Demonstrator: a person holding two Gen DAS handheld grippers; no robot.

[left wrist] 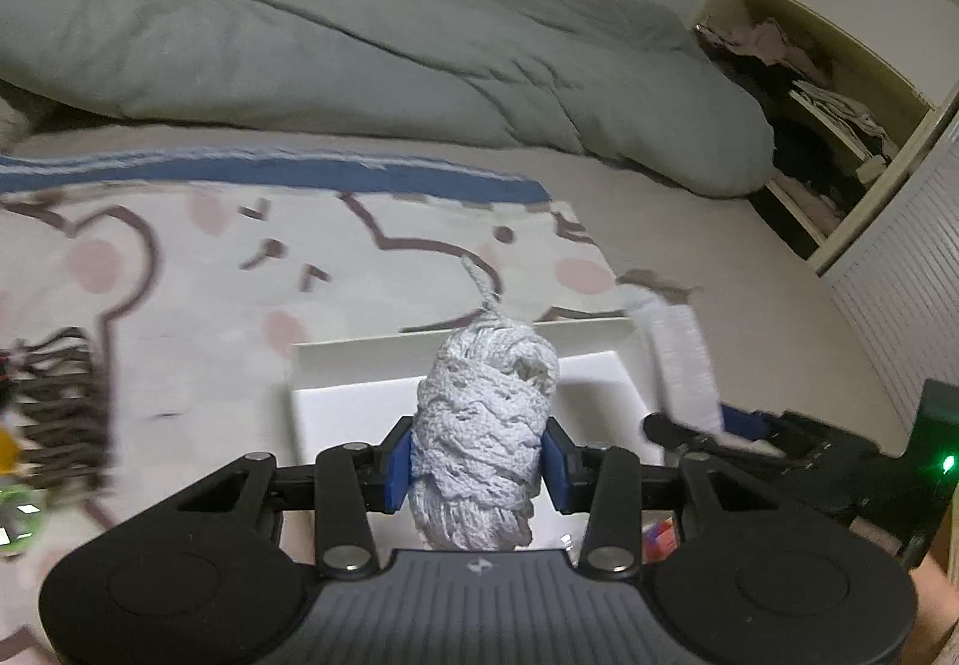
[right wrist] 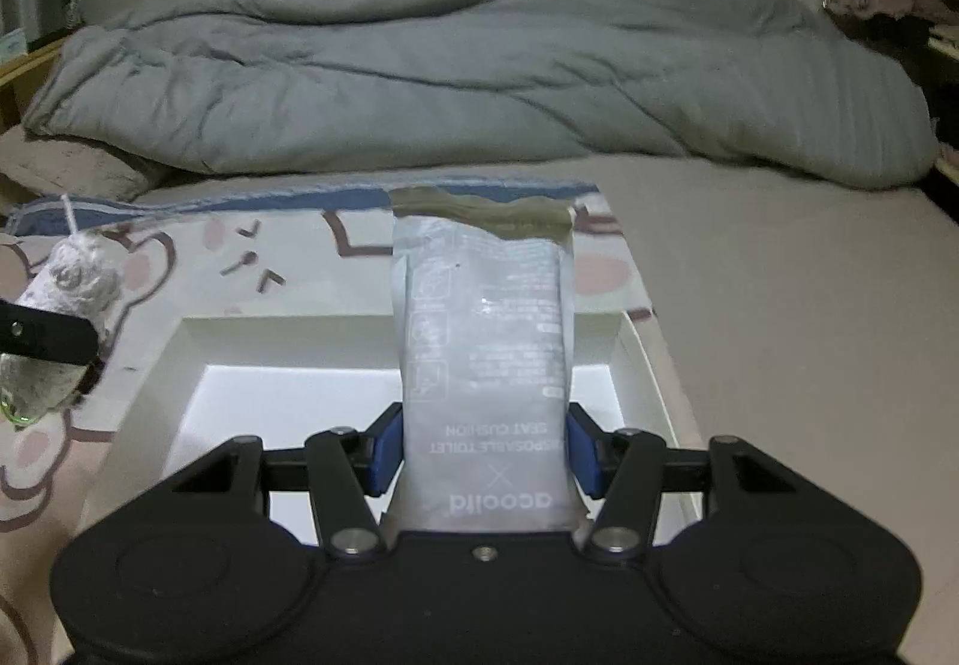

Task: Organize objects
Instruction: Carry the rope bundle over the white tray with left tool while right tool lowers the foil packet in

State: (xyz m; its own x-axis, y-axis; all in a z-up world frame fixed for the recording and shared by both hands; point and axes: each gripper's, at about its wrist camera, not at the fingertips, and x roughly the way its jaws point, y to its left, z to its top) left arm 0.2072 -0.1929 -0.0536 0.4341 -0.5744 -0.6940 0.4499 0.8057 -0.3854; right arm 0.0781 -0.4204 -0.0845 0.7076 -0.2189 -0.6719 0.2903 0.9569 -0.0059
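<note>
White knitted cotton bundle (left wrist: 482, 425), rolled into a thick plug with a short loop of cord at its far end, sits clamped in the left gripper (left wrist: 476, 464). Both blue pads (left wrist: 398, 470) press into its sides; jaws narrowed to the bundle's width. The bundle points forward along the fingers and hangs above the shallow white open box (left wrist: 335, 401) lying on the bed.

Right gripper (right wrist: 482, 452) holds a pale grey-blue plastic pouch (right wrist: 485, 353) printed with "DISPOSABLE TOILET SEAT CUSHION", text upside down in this view. Its far end is folded over and sealed with a strip of dull olive tape (right wrist: 479, 215). Blue pads (right wrist: 386, 452) bear on both long edges of the pouch; jaws about half open, filled by the pouch. The pouch stands over the same box, whose interior shows bright white.

The box rests on a cream blanket with pink blotches, brown cartoon outlines and a blue border (left wrist: 180, 269). Beyond it lies a crumpled grey-green duvet (left wrist: 299, 30) across the bed.

From the right wrist view, the bundle and a black finger of the left gripper appear at the left edge, left of the box. From the left wrist view, the right gripper enters at the right edge with the pouch, blurred. Dark fringed item at far left of that view, too blurred to identify.
</note>
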